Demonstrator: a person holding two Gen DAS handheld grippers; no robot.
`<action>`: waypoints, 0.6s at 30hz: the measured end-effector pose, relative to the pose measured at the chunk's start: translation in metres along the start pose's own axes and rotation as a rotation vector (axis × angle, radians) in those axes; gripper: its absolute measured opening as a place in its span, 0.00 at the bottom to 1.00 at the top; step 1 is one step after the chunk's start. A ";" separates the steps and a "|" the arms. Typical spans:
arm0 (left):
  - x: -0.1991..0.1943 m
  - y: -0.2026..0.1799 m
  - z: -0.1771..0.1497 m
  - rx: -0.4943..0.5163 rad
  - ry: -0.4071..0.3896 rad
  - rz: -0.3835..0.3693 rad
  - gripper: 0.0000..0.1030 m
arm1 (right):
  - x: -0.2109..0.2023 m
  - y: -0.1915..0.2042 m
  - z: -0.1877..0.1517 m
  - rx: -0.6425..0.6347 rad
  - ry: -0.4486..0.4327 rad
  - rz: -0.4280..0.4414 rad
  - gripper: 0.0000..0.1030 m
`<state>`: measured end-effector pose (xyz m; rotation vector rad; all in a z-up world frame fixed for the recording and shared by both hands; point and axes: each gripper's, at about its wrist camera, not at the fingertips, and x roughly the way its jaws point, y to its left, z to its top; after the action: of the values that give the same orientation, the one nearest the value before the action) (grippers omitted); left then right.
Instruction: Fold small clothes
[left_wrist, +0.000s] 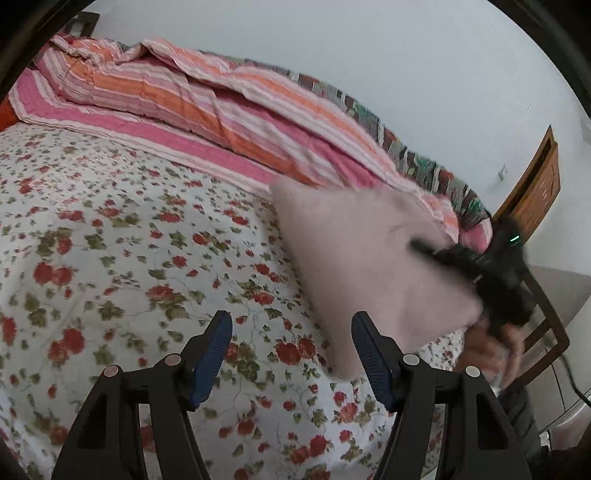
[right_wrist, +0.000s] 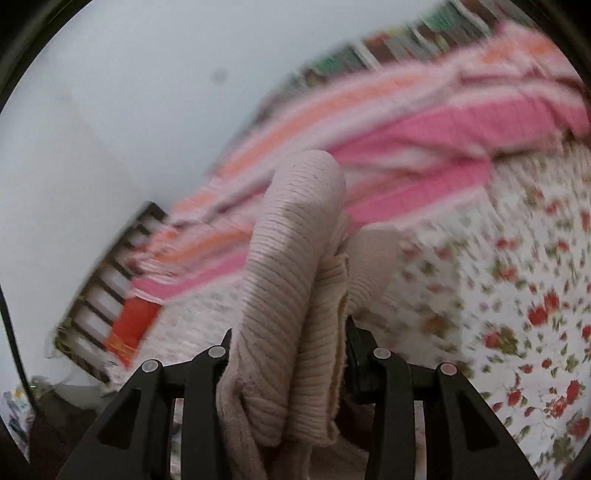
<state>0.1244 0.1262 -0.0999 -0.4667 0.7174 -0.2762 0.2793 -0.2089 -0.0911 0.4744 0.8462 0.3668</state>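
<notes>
A pale pink ribbed knit garment (right_wrist: 291, 280) is bunched thick between the fingers of my right gripper (right_wrist: 288, 339), which is shut on it. In the left wrist view the same garment (left_wrist: 354, 266) hangs blurred above the floral bedsheet (left_wrist: 122, 240), held up at the right by the right gripper (left_wrist: 424, 245) and a hand (left_wrist: 491, 350). My left gripper (left_wrist: 291, 332) is open with blue pads (left_wrist: 210, 354) and nothing between them; the garment's lower corner hangs just beyond its right finger.
A pink and orange striped quilt (left_wrist: 207, 99) lies bunched along the far side of the bed by a white wall. A wooden chair (left_wrist: 539, 184) stands at the right. A slatted headboard (right_wrist: 107, 291) and an orange-red cloth (right_wrist: 129, 328) lie beyond the bed's end.
</notes>
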 end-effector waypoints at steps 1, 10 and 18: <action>0.006 -0.003 -0.001 0.008 0.014 -0.001 0.63 | 0.012 -0.017 -0.005 0.010 0.038 -0.073 0.38; 0.054 -0.049 -0.034 0.220 0.149 -0.007 0.62 | -0.029 -0.033 -0.024 -0.209 0.010 -0.169 0.47; 0.070 -0.079 -0.045 0.334 0.135 0.061 0.47 | -0.070 -0.018 -0.040 -0.266 -0.047 -0.028 0.46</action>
<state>0.1379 0.0161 -0.1301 -0.1093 0.7979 -0.3655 0.2072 -0.2481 -0.0797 0.2229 0.7445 0.4340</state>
